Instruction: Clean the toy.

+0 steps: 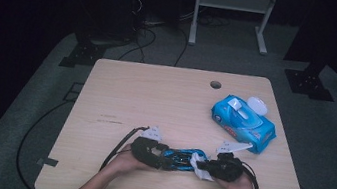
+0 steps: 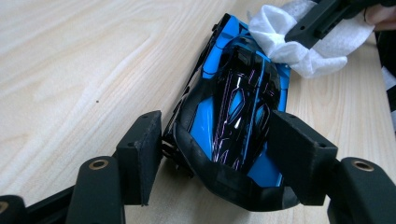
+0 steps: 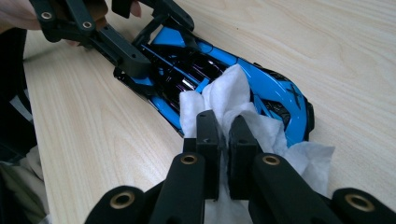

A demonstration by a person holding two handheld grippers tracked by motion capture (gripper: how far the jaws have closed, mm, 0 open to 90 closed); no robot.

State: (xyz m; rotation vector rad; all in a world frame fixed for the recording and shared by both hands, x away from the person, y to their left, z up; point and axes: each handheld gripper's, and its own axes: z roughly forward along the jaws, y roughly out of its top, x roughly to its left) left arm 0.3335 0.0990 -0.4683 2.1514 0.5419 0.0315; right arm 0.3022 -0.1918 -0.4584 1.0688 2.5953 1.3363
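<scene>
A blue and black toy car point(image 1: 182, 156) lies on the wooden table point(image 1: 156, 97) near the front edge, between the two hands. My left gripper point(image 2: 219, 158) straddles one end of the car point(image 2: 238, 107), and both pads lie against its sides. My right gripper point(image 3: 223, 126) is shut on a white wipe point(image 3: 219, 93), which rests on the car's point(image 3: 275, 88) blue bodywork at the other end. In the high view the left gripper point(image 1: 164, 157) and right gripper point(image 1: 201, 167) face each other across the car. The wipe point(image 2: 289, 42) bunches over the car's far end in the left gripper view.
A blue pack of wet wipes point(image 1: 244, 118) with its white lid up lies on the right of the table. A round cable hole point(image 1: 215, 85) sits near the far edge. Cables trail from both grippers off the front edge.
</scene>
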